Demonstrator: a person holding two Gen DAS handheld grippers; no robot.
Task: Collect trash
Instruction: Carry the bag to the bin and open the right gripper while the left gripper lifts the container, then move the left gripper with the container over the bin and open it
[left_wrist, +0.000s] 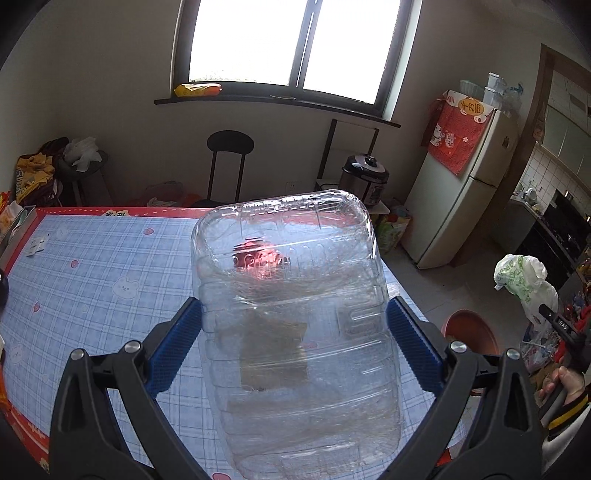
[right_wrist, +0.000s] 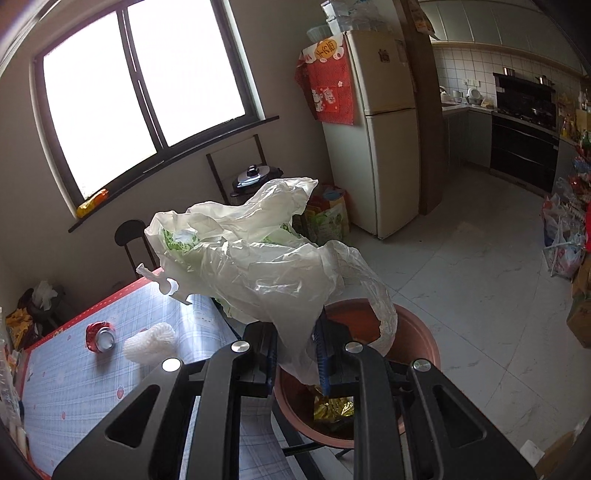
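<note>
Left wrist: clear plastic bottle (left_wrist: 295, 325) between left gripper (left_wrist: 293, 341) jaws.

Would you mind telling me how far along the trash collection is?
Done: a gold wrapper already lies in the brown basin beside the table. In hand: the left gripper clamps a clear plastic bottle above the table; the right gripper is shut on a white plastic bag over the basin. Left: a crushed red can and a white foam net remain on the table.
</note>
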